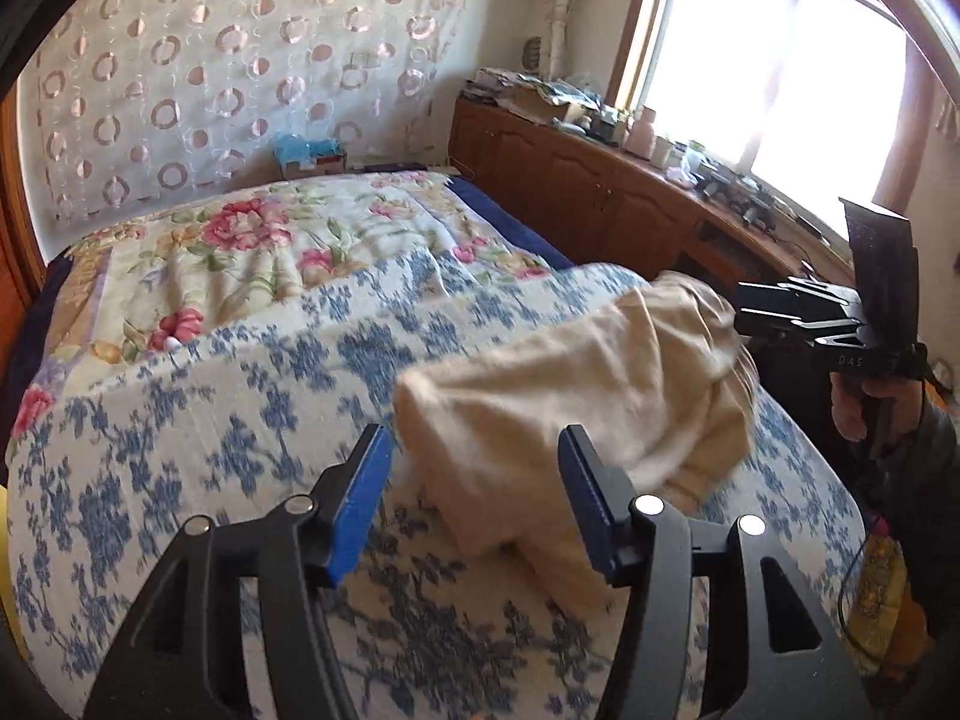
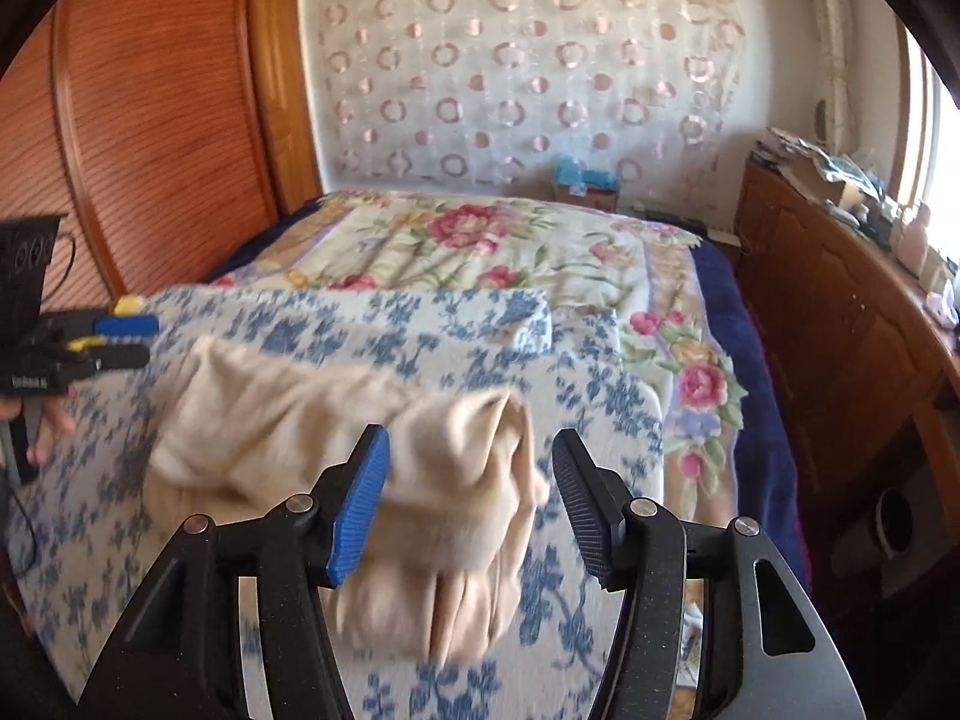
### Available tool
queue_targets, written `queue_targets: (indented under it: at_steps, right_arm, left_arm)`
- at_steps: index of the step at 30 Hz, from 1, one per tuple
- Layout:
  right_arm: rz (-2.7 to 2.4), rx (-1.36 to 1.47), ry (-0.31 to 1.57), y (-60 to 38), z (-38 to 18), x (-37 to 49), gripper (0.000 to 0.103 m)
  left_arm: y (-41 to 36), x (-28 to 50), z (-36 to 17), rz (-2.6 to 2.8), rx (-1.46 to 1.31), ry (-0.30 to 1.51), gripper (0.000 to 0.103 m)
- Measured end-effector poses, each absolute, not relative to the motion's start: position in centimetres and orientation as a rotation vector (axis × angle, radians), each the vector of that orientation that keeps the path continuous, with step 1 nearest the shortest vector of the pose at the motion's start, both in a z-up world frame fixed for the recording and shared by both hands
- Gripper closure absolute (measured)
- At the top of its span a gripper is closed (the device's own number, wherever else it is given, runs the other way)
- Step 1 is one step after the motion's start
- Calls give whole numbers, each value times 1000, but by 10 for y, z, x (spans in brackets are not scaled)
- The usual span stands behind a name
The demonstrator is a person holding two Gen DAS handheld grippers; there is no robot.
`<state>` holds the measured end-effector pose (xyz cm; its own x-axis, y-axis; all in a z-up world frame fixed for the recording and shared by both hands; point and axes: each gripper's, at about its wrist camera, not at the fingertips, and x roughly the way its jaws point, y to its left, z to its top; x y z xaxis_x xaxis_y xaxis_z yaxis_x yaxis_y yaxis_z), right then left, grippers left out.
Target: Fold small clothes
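Observation:
A cream garment lies bunched and partly folded on the blue-flowered sheet of the bed. My left gripper is open just before the garment's near end, holding nothing. In the right wrist view the same garment lies ahead, and my right gripper is open over its near end, holding nothing. The right gripper also shows in the left wrist view past the garment's far end. The left gripper shows in the right wrist view at the far left, beside the garment.
A floral quilt covers the far half of the bed. A wooden cabinet with clutter on top runs under the window on the right. A wooden wardrobe stands on the left. A patterned curtain hangs behind the bed.

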<state>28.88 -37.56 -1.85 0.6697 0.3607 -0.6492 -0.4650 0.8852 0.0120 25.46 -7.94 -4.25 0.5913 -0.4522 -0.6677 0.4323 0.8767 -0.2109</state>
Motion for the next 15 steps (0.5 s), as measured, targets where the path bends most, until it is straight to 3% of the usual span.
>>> queue_targets:
  at_steps: [11, 13, 14, 15]
  right_arm:
    - [522, -295, 755, -345, -45, 302, 46]
    - [526, -296, 741, -340, -43, 319, 66]
    - [530, -296, 737, -338, -41, 326, 88]
    - [538, -297, 731, -335, -40, 337, 96]
  left_arm:
    - [-110, 243, -71, -570, 33, 886, 46]
    - [-113, 246, -68, -571, 29, 878, 46]
    - [-114, 247, -67, -569, 32, 873, 46]
    - [-115, 250, -65, -563, 37, 865, 46]
